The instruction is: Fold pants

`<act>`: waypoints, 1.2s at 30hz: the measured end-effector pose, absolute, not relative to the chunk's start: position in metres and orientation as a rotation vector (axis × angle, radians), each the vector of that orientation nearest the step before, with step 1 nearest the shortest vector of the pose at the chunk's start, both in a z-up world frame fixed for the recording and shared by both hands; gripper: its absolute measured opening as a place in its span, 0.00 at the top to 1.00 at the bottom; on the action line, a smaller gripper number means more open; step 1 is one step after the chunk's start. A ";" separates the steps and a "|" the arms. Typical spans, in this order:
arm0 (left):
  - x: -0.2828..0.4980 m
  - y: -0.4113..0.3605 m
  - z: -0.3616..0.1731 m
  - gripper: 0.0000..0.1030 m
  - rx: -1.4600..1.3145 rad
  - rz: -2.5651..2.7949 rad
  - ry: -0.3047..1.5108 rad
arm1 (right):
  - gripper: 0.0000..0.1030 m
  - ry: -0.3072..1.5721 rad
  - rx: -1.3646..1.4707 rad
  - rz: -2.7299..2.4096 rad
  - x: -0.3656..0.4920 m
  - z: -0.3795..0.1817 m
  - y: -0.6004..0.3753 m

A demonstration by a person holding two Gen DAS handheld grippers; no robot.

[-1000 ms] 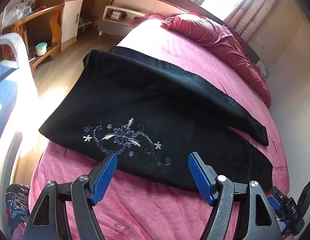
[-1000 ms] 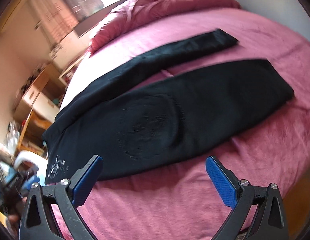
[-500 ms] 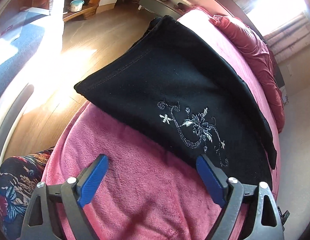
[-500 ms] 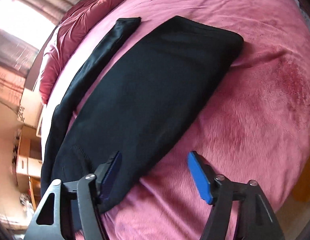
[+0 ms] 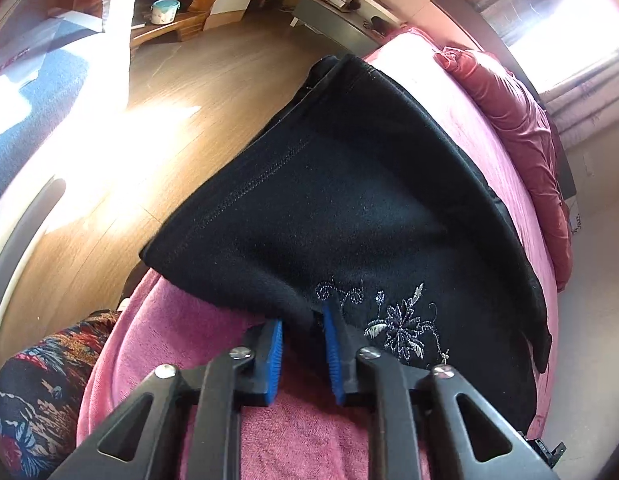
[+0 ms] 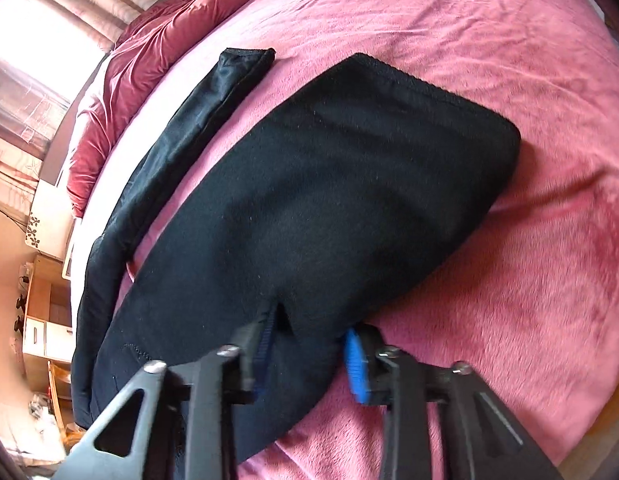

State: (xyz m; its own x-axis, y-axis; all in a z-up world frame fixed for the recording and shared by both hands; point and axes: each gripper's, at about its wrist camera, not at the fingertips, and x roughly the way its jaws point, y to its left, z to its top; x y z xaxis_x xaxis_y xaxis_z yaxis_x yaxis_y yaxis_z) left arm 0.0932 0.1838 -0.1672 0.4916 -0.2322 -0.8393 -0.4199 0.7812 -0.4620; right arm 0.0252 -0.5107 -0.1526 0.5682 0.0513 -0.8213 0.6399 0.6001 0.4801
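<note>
A pink bed (image 5: 189,328) with a red duvet (image 5: 521,120) bunched near the window (image 5: 557,24); wooden floor (image 5: 213,80), a small lidded pot (image 5: 164,11) on a low shelf (image 5: 165,32).

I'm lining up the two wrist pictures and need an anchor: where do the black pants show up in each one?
Left wrist: the black pants fill the centre, embroidered flower low right; the left gripper pinches their near edge.
Right wrist: the pants run from the centre to lower left; the right gripper pinches their near edge.
Shared landmark: the crumpled red duvet beneath the window.
</note>
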 end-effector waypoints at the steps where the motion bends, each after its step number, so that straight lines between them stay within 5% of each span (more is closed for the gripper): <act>1: 0.095 0.187 -0.168 0.90 -0.697 0.122 1.069 | 0.81 0.917 0.869 -0.401 0.027 -0.150 -0.512; 20: 0.022 0.177 -0.122 0.93 -0.605 0.084 1.155 | 0.87 0.937 0.793 -0.455 -0.038 -0.131 -0.518; 22: 0.023 0.176 -0.123 0.87 -0.583 0.093 1.188 | 0.86 0.945 0.794 -0.450 -0.040 -0.135 -0.519; 25: 0.029 0.176 -0.112 0.75 -0.552 0.115 1.207 | 0.75 0.931 0.809 -0.441 -0.041 -0.131 -0.520; 30: 0.025 0.206 -0.069 0.73 -0.516 0.150 1.132 | 0.48 0.891 0.738 -0.545 -0.061 -0.110 -0.526; 36: 0.070 0.250 -0.035 0.73 -0.592 0.133 1.014 | 0.42 0.809 0.613 -0.577 -0.064 -0.065 -0.507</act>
